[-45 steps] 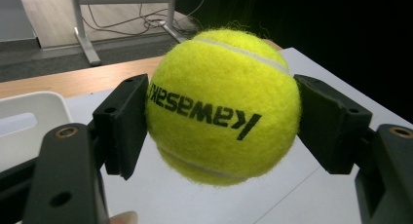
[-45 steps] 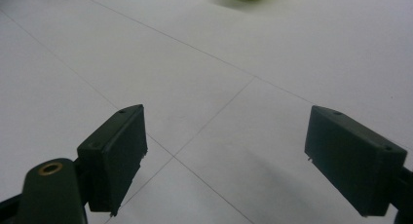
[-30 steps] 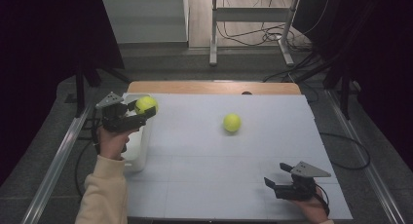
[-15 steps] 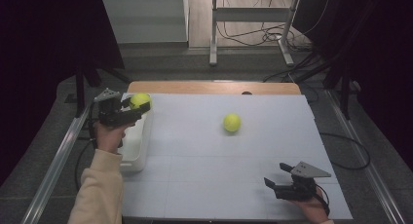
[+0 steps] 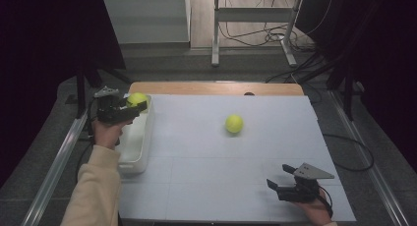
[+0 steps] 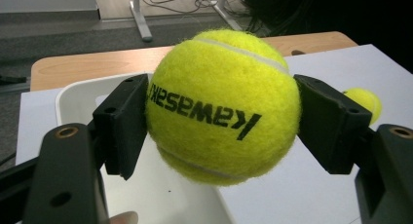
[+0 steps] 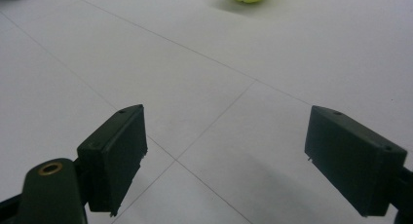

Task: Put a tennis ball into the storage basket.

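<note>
Cream long sleeve (image 5: 93, 189) at left; black two-jaw grippers, left gripper (image 5: 140, 106), right gripper (image 5: 276, 179), grey triangular top plates, brass-ringed screw holes.

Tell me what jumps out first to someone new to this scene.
A bright yellow tennis ball clamped in the left gripper, held above the white bin at the table's left edge. A second tennis ball lies loose mid-table, while the right gripper waits open near the front right.

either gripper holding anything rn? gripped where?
Left gripper holds a yellow tennis ball, pads clamped on its opposite sides, over the white bin. Right gripper is open, holding nothing.
</note>
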A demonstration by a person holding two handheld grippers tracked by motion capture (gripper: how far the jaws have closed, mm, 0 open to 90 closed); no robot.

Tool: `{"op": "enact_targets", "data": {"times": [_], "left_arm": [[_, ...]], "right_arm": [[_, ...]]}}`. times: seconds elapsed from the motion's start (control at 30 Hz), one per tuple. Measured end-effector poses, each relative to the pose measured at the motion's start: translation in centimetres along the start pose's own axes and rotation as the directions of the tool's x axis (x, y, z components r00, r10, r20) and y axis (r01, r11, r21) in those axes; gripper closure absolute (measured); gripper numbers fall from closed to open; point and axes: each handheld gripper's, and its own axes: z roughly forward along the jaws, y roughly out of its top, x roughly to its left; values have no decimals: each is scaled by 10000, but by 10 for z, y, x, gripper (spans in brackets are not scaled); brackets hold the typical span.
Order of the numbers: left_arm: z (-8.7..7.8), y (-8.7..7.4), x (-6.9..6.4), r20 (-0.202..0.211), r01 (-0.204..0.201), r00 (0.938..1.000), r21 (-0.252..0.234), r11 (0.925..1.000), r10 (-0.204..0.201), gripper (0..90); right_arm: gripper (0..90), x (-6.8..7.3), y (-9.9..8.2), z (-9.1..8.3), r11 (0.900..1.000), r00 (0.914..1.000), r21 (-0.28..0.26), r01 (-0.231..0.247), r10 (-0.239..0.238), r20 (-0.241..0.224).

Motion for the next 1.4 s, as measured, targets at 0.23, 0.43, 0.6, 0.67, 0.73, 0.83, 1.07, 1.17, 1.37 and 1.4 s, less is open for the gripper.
{"op": "enact_targets", "data": {"times": [0.23,0.43,0.6,0.67,0.73,0.83,1.07,1.17,1.37,1.4], "left_arm": [[6,2,4,-161,-57,9999,296,9995,62,260],[10,4,8,-333,-93,9994,593,9982,113,260],[13,5,11,-473,-139,9987,819,9965,178,260],[15,5,12,-504,-167,9985,945,9954,216,260],[16,5,13,-536,-163,9983,1000,9949,218,260],[21,5,16,-601,-119,9980,1194,9928,191,260],[28,5,17,-697,-244,9969,1543,9877,355,260],[29,4,18,-729,-282,9965,1620,9864,404,260],[32,3,20,-847,-290,9954,1893,9815,458,260],[32,2,21,-842,-282,9954,1932,9808,452,259]], "right_arm": [[159,0,0,0,10000,10000,5,-4,4,17],[159,0,0,0,10000,10000,-1,-30,30,4],[159,0,0,0,10000,10000,13,-23,23,6],[158,0,0,0,10000,10000,6,-37,37,10],[159,0,0,0,10000,10000,-9,-25,25,14],[159,0,0,0,10000,10000,-14,-32,32,-15],[159,0,0,0,10000,10000,10,-25,25,6],[159,0,0,0,10000,10000,13,-20,20,4],[159,0,0,0,10000,10000,18,-15,15,2],[159,0,0,0,10000,10000,22,-18,18,4]]}}
